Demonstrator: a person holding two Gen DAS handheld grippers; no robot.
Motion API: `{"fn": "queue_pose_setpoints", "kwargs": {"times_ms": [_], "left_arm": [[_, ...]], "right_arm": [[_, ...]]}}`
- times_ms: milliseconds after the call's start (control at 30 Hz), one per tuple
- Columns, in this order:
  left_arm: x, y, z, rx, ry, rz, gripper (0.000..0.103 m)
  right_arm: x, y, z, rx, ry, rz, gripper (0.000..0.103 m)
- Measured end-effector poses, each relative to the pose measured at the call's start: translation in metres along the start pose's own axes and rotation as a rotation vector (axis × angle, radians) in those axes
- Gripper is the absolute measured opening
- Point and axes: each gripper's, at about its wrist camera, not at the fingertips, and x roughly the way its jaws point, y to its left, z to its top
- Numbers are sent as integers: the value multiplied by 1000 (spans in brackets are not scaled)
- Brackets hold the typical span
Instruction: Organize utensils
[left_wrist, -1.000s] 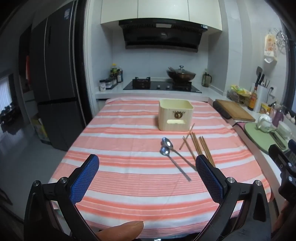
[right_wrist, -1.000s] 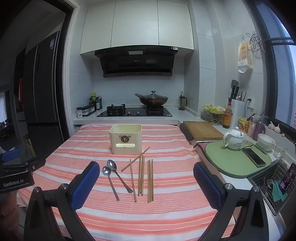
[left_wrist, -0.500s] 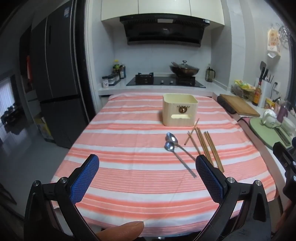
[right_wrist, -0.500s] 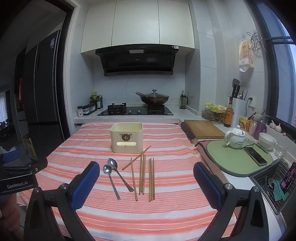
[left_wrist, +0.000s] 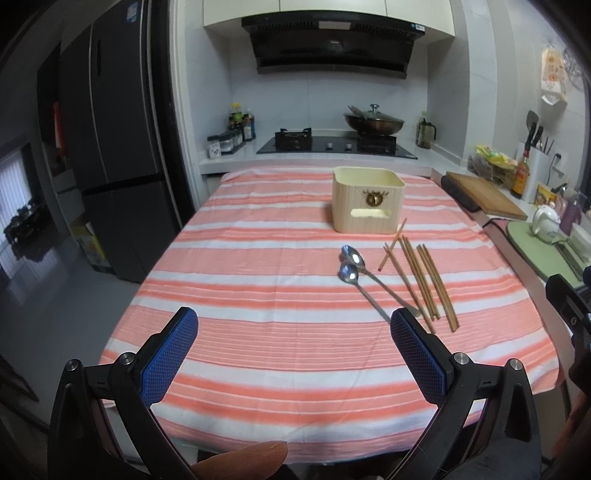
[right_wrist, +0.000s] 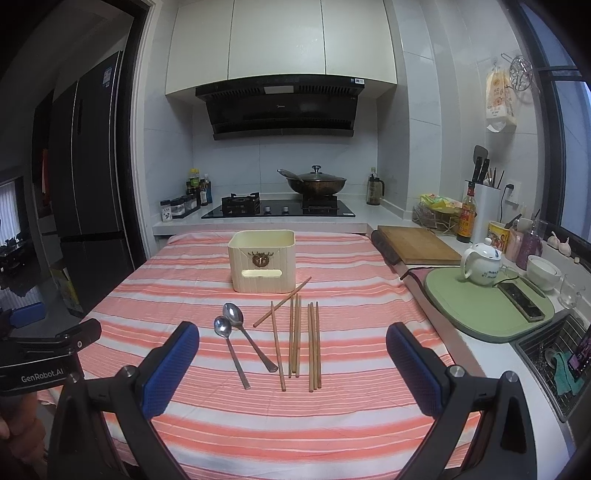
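A cream utensil box (right_wrist: 262, 260) stands on the striped tablecloth (right_wrist: 258, 417); it also shows in the left wrist view (left_wrist: 367, 199). In front of it lie two metal spoons (right_wrist: 236, 339) and several wooden chopsticks (right_wrist: 299, 339), also seen in the left wrist view as spoons (left_wrist: 364, 280) and chopsticks (left_wrist: 421, 277). My right gripper (right_wrist: 291, 369) is open and empty, above the table's near edge, in front of the utensils. My left gripper (left_wrist: 293, 354) is open and empty, to the left of the utensils.
A cutting board (right_wrist: 415, 243), a green mat (right_wrist: 487, 310) with a teapot (right_wrist: 480, 266) and a sink rack (right_wrist: 554, 362) line the right counter. A stove with a wok (right_wrist: 314, 184) is behind the table. A dark fridge (left_wrist: 110, 147) stands left.
The left gripper has risen and moved a little forward, so the table looks lower and the utensils nearer. The right gripper has moved slightly forward. Both stay open.
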Motion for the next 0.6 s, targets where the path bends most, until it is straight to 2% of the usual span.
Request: {"fn": "queue_pose_setpoints", "kwargs": {"times_ms": [233, 600], "left_arm": [[-1, 7, 2, -30, -6, 6, 103], [-7, 1, 11, -16, -42, 2, 103]], "right_arm": [[-5, 8, 4, -27, -21, 17, 103], [-12, -11, 11, 17, -65, -23, 103]]}}
